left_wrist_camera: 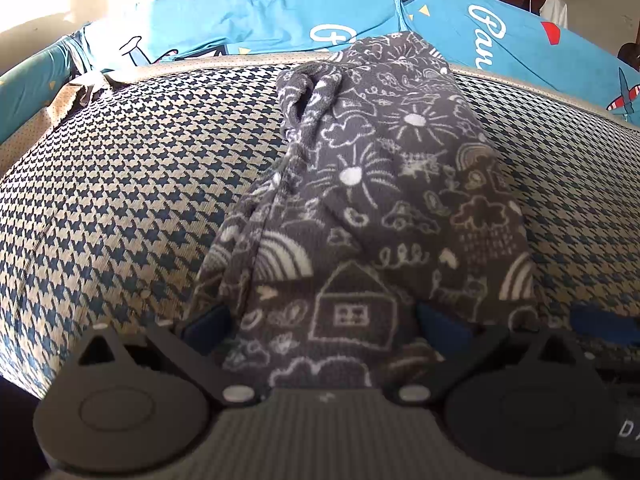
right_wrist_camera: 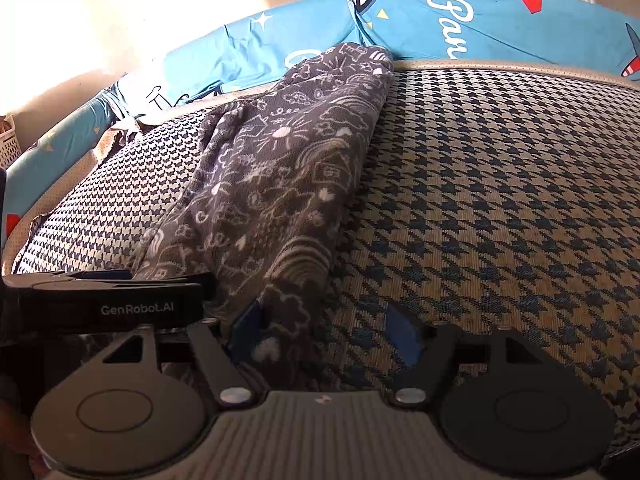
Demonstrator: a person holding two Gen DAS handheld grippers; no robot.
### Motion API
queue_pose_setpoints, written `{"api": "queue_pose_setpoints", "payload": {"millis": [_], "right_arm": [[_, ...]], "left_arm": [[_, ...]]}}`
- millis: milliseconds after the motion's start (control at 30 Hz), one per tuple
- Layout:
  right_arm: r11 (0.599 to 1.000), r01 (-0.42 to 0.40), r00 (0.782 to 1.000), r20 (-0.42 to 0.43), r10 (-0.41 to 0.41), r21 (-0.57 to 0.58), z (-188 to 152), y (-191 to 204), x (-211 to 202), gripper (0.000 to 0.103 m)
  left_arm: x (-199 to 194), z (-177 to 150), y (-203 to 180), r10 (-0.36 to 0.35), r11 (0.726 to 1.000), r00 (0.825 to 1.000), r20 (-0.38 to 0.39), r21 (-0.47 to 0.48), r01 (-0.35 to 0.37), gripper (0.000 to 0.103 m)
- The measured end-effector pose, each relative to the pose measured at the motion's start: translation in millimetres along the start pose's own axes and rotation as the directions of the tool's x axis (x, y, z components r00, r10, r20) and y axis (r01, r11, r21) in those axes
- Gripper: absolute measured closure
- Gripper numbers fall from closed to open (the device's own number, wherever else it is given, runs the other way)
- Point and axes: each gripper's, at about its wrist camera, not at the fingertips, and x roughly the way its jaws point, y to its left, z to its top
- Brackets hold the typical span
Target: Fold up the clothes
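Note:
A grey garment (left_wrist_camera: 384,184) printed with white doodles lies folded into a long strip on the houndstooth cushion (left_wrist_camera: 120,200), running away from me. My left gripper (left_wrist_camera: 324,328) stands open at its near end, the flat cloth lying between the blue pads (left_wrist_camera: 208,326) without being pinched. In the right wrist view the same garment (right_wrist_camera: 272,184) lies left of centre. My right gripper (right_wrist_camera: 326,336) is open over its right edge: the left pad touches the cloth and the other pad sits over bare cushion (right_wrist_camera: 500,200). The left gripper's black body (right_wrist_camera: 120,300) sits just to its left.
Blue printed bedding (left_wrist_camera: 248,16) is bunched along the cushion's far edge, touching the garment's far end. A beige dotted border (left_wrist_camera: 36,136) rims the cushion at the left. A white slatted basket (right_wrist_camera: 8,140) stands by the sunlit wall.

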Motion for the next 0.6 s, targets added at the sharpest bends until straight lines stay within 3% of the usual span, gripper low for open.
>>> {"api": "queue_pose_setpoints", "payload": {"millis": [600], "right_arm": [[1.000,-0.015,1.000,-0.001,0.015,0.012,1.6,-4.4,-2.6,0.032]], "left_arm": [[-3.6,5.1,-0.8,0.005,1.000,1.000,-0.009,-0.002,-0.005,0.000]]}}
